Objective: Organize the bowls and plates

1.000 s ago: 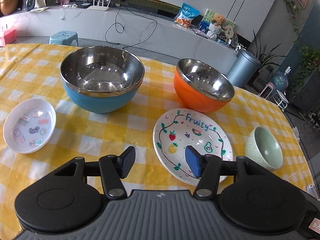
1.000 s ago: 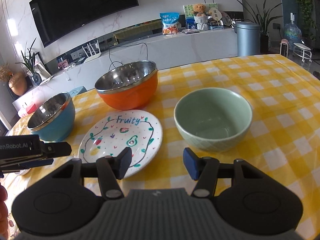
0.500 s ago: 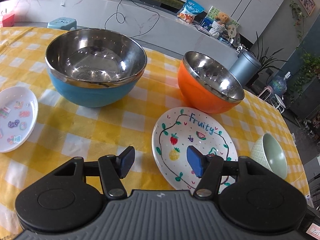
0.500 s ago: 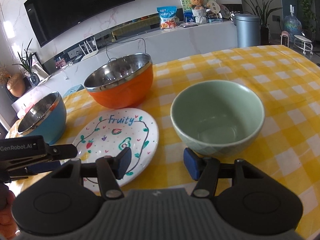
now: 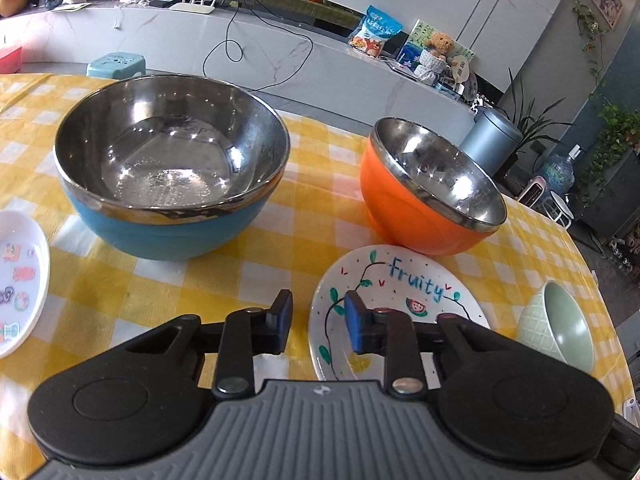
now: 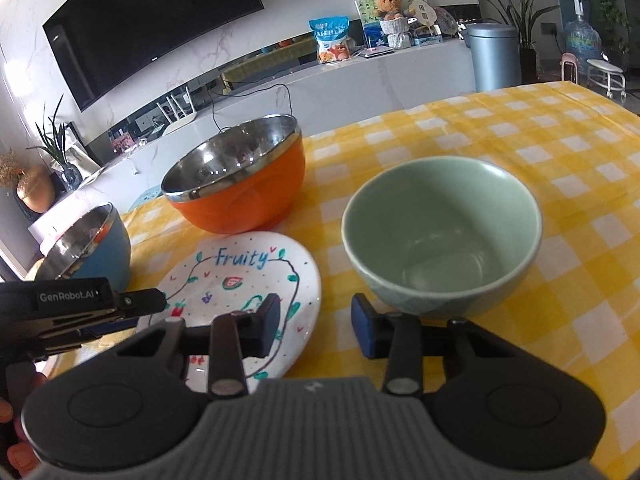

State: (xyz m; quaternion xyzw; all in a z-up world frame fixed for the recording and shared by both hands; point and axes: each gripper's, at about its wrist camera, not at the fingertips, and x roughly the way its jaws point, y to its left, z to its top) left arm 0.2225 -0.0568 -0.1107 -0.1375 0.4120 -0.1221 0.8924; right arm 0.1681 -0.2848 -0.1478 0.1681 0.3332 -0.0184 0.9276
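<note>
A white "Fruity" plate (image 5: 404,292) lies on the yellow checked tablecloth (image 5: 132,288). My left gripper (image 5: 316,320) is open, straddling the plate's left rim, low over the cloth. Behind it stand a blue steel-lined bowl (image 5: 168,184) and an orange steel-lined bowl (image 5: 428,196). A small white sticker plate (image 5: 20,284) lies at the left. A green ceramic bowl (image 6: 440,236) sits just ahead of my right gripper (image 6: 316,330), which is open and empty. The Fruity plate (image 6: 240,280), orange bowl (image 6: 236,184) and blue bowl (image 6: 88,248) also show in the right wrist view.
The left gripper's body (image 6: 76,308) reaches in from the left over the Fruity plate. The green bowl (image 5: 560,328) sits near the table's right edge. A white counter (image 5: 240,52) with clutter runs behind the table.
My left gripper has moved forward and lower, and its fingers have narrowed around the Fruity plate's left rim. My right gripper has come closer to the green bowl.
</note>
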